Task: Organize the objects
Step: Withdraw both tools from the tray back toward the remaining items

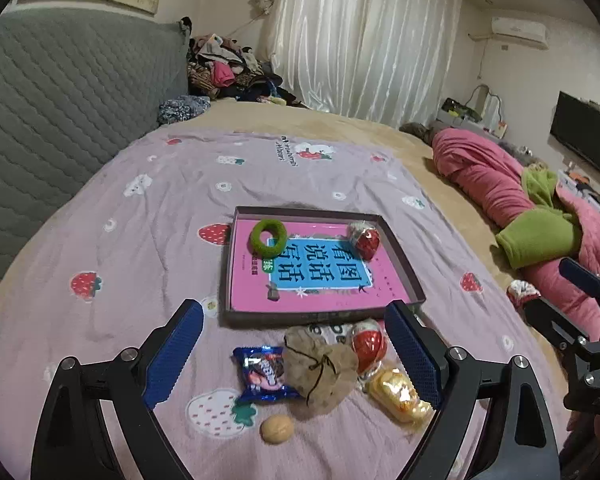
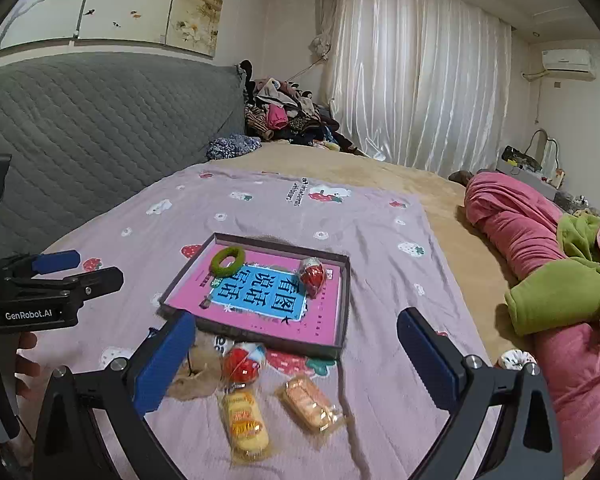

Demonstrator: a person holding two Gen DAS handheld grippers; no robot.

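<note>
Both grippers hang above the bed with nothing between their fingers. The left gripper [image 1: 296,354] has its blue pads spread wide and empty; the right gripper [image 2: 296,360] stands just as wide, also empty.

Progress so far looks partial. In the shallow box [image 1: 404,252], on top of the pink book [image 1: 312,276] that lines it, lie a green ring [image 1: 268,237] at the far left and a red wrapped candy [image 1: 365,238] at the far right. Everything else still waits on the blanket in front of the box.

Left to right in the left wrist view: the blue snack packet [image 1: 262,372], a walnut [image 1: 277,429] nearer the camera, a tan drawstring pouch [image 1: 320,368] overlapping the packet's edge, a red egg-shaped sweet [image 1: 367,345] just by the box's near wall, then a yellow wrapped cake [image 1: 400,396]. The right wrist view shows a second wrapped cake [image 2: 310,402] beside it. So I'd judge two items in, six to go.

The surface is a lilac strawberry-print blanket [image 1: 140,208] over a tan bed, soft and creased. Left stands a grey quilted headboard [image 1: 60,100], a clothes pile [image 1: 228,68] behind, white curtains [image 1: 364,40] at centre, a pink and green quilt [image 1: 512,208] on the right, a wall television [image 1: 584,138] beyond.
</note>
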